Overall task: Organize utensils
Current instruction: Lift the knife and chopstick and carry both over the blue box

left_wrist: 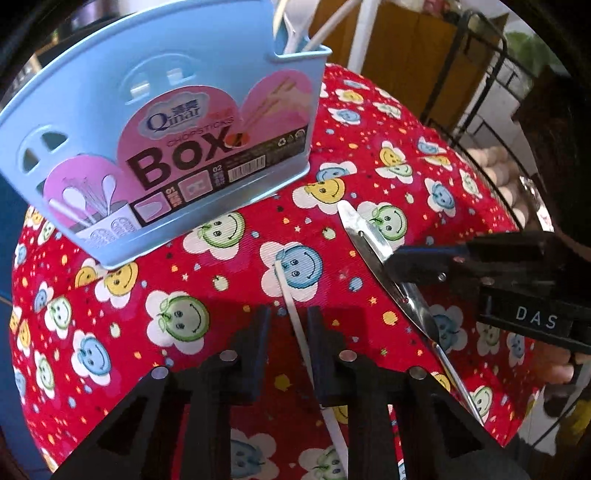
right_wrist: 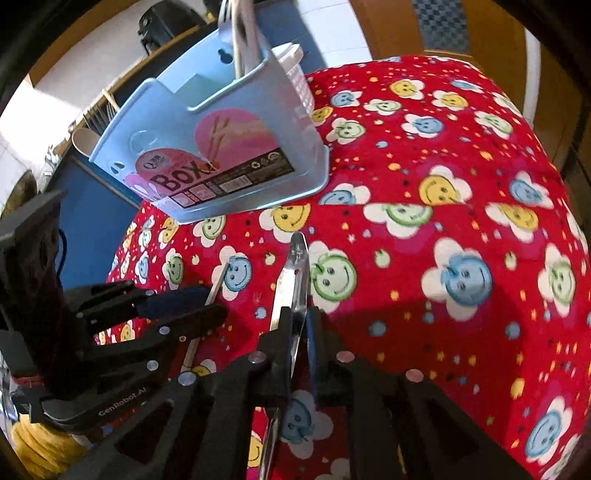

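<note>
A light blue utensil box (left_wrist: 159,122) with a pink "BOX" label stands on the red smiley-flower tablecloth (left_wrist: 369,155); it also shows in the right wrist view (right_wrist: 221,155), with white utensils (left_wrist: 295,26) standing in it. My left gripper (left_wrist: 290,325) is open, its fingers either side of a white chopstick (left_wrist: 295,314) lying on the cloth. My right gripper (right_wrist: 295,325) is shut on a metal spoon handle (right_wrist: 293,277); the spoon (left_wrist: 373,243) also shows in the left wrist view, just off the cloth.
A black wire rack (left_wrist: 480,92) stands beyond the table at the right. A white slotted holder (right_wrist: 295,74) sits behind the box. A blue panel (right_wrist: 92,221) lies left of the table. The cloth's edge drops off nearby.
</note>
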Tool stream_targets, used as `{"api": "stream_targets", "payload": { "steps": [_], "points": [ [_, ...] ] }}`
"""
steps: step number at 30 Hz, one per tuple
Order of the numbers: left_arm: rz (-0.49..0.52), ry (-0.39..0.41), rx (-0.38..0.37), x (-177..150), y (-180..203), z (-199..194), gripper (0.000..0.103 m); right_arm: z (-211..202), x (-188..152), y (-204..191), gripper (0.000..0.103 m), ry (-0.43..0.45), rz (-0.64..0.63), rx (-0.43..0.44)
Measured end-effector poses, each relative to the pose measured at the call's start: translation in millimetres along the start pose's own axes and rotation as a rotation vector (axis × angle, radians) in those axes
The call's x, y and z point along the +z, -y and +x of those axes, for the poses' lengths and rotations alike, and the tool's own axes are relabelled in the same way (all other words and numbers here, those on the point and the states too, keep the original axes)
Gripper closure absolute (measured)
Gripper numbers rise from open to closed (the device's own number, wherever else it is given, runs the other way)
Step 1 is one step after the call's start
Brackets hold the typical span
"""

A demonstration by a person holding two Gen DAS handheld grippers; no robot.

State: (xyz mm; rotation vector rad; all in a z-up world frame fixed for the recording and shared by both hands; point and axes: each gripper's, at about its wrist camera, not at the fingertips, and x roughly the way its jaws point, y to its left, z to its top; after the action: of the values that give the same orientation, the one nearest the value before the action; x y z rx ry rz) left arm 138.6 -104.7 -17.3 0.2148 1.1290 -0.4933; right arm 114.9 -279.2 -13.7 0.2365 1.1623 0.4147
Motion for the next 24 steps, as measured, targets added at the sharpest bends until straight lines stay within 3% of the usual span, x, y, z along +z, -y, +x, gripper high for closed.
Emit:
{"api": "stream_targets", "payload": {
  "steps": [7, 13, 16, 24],
  "points": [
    [-0.039, 0.01, -0.039, -1, -11, -4, 0.099, 9, 13, -9, 0.093, -0.038, -0.057, -0.016],
    [-0.117, 0.086, -0.101, -15, -25, -23, 0.099, -12, 4, -19, 0.1, 0.051, -0.065, 0.027],
    [-0.148, 0.153, -0.111, -22, -34, -43, 0.099, -30, -3, -26, 0.1, 0.121, -0.092, 0.046],
    [-0.174, 0.422, -0.091, -27, -46, -121, 0.099, -84, -7, -59, 0.101, 0.347, -0.131, 0.108]
  ]
}}
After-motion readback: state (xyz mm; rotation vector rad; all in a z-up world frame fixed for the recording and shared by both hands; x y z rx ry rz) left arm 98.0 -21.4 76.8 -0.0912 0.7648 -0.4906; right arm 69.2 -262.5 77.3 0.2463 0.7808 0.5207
